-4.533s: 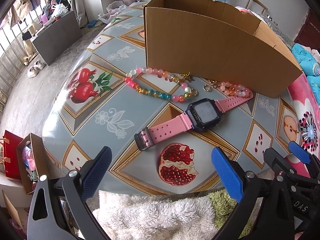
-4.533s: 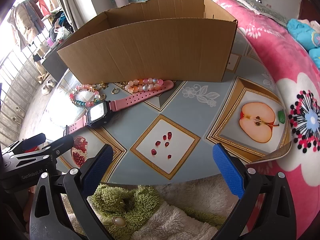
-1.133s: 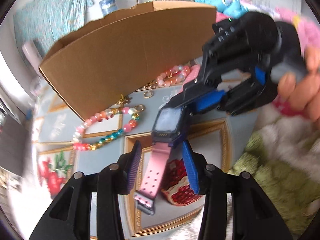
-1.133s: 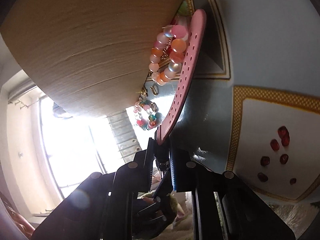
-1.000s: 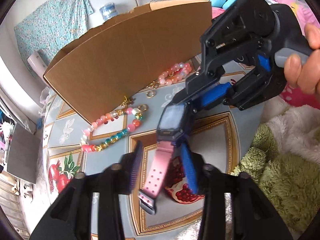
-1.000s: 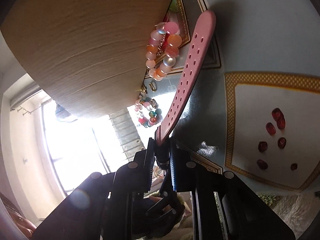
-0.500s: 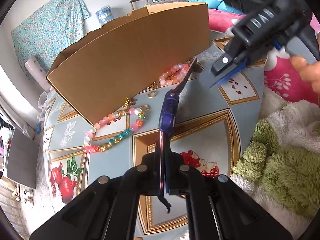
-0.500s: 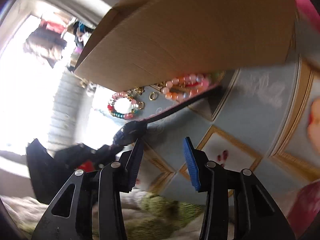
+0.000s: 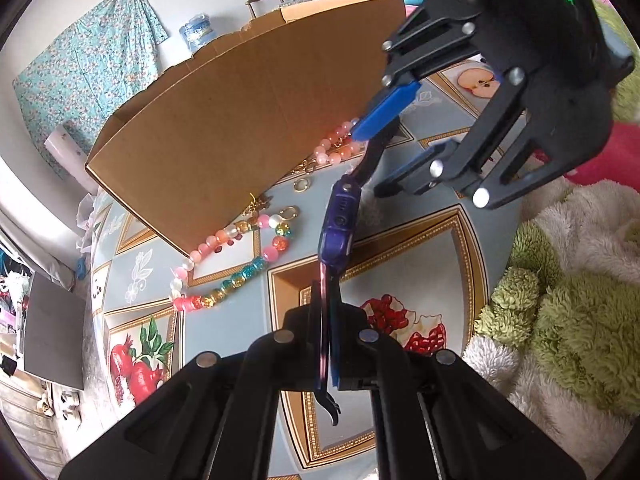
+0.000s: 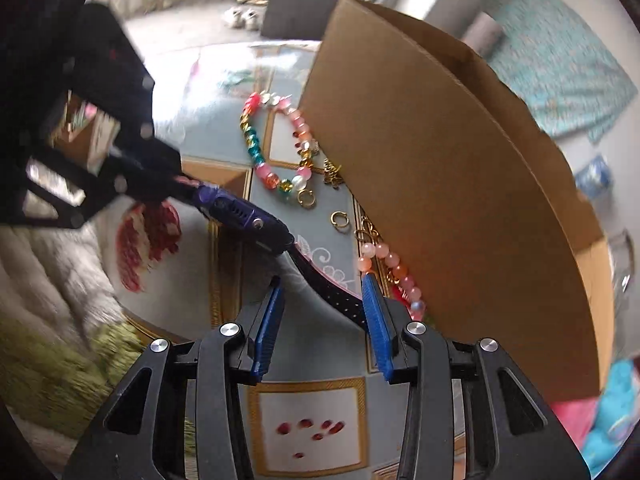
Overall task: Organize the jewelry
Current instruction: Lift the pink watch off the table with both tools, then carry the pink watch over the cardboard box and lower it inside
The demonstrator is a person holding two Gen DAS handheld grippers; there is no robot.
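The pink-strapped watch (image 9: 335, 224) is hanging edge-on above the fruit-patterned tablecloth (image 9: 400, 248), its dark purple case lifted off the surface. The left gripper (image 9: 327, 354) is pinching the buckle end of the strap, its fingers pressed tight against it, with the buckle poking out below them. The free end of the strap is reaching between the blue pads of the right gripper (image 10: 324, 320); its jaws have just been closing a little and are standing parted, the strap lying against the right-hand pad while the left one is clear of it. Just beside the watch, a multicoloured bead bracelet (image 9: 236, 256) and a pink bead bracelet (image 9: 338, 146) are lying against the wall of the cardboard box (image 9: 248, 120), with small gold rings (image 10: 340, 218) between them.
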